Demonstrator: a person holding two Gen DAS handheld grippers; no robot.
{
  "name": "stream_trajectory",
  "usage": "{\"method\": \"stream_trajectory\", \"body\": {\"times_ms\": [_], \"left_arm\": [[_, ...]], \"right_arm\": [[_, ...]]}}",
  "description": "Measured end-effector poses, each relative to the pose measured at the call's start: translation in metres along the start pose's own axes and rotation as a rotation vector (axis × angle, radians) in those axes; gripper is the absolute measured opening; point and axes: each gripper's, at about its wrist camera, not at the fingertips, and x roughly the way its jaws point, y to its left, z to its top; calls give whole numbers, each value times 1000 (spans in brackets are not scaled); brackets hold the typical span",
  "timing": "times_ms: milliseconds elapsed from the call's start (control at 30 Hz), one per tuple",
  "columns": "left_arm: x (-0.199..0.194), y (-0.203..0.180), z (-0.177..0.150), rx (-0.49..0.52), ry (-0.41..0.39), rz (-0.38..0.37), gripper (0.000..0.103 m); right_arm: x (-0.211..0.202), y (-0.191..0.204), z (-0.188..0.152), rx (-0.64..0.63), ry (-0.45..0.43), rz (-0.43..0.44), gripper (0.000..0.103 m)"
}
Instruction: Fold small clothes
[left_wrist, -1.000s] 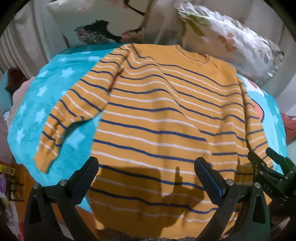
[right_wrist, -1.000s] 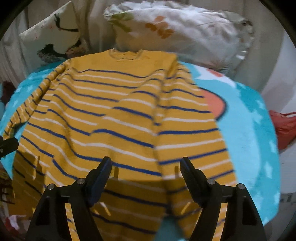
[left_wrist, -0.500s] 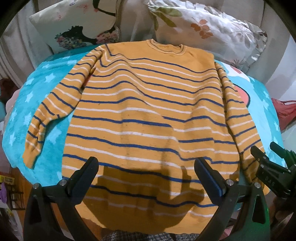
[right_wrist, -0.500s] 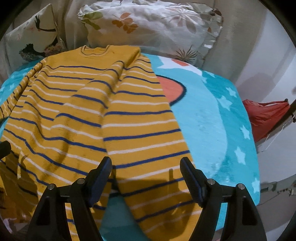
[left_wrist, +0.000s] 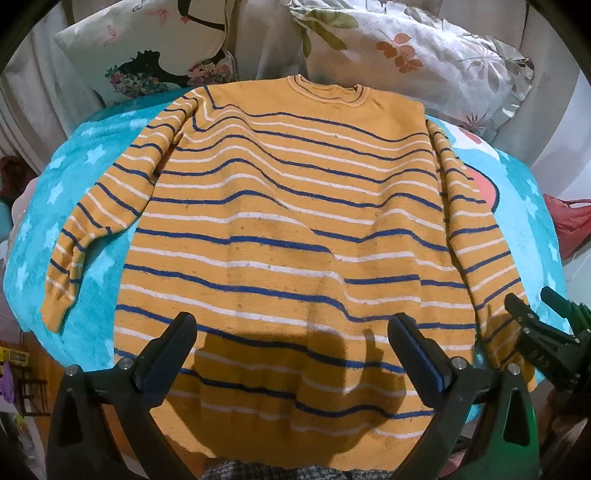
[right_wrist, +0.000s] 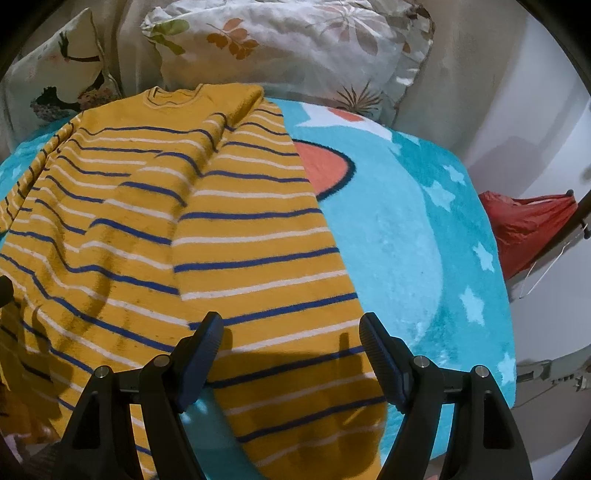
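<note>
A small orange sweater (left_wrist: 288, 229) with blue and white stripes lies flat on a turquoise star blanket (left_wrist: 74, 173), collar at the far side, both sleeves spread beside the body. My left gripper (left_wrist: 291, 336) is open and empty above the sweater's hem. My right gripper (right_wrist: 291, 336) is open and empty above the sweater's right sleeve (right_wrist: 266, 258), near the cuff. The right gripper also shows in the left wrist view (left_wrist: 543, 314) at the far right. The sweater also fills the left of the right wrist view (right_wrist: 110, 221).
Two floral pillows (left_wrist: 406, 55) (left_wrist: 147, 48) lean at the head of the bed behind the collar. A red cloth (right_wrist: 524, 221) hangs to the right of the bed by a white wall. The blanket (right_wrist: 424, 221) drops off at the right and near edges.
The sweater has settled flat and spread out on the blanket. Both grippers have pulled back towards the near edge; the right view has swung right over the sleeve.
</note>
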Motion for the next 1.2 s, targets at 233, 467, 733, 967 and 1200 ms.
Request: {"method": "stream_trajectory", "body": {"times_ms": [233,467,733,967,1200], "left_arm": [[5,14,-2,-21,-5,15,103],[9,11,0,-30,14,4,103],[-2,22,4,-60,-17,1,103],[-18,82,9,-191,-60,59,103],[-31,184,2,-325,-105,202,103]], "right_arm": [[22,-76,-24,198,71,81,75],[29,-64,-39,187,51,160,37],[14,-98,-27,197,9,169,6],[32,-190,-4,340,47,-132,9],[13,-188,-10,411,17,-157,46]]}}
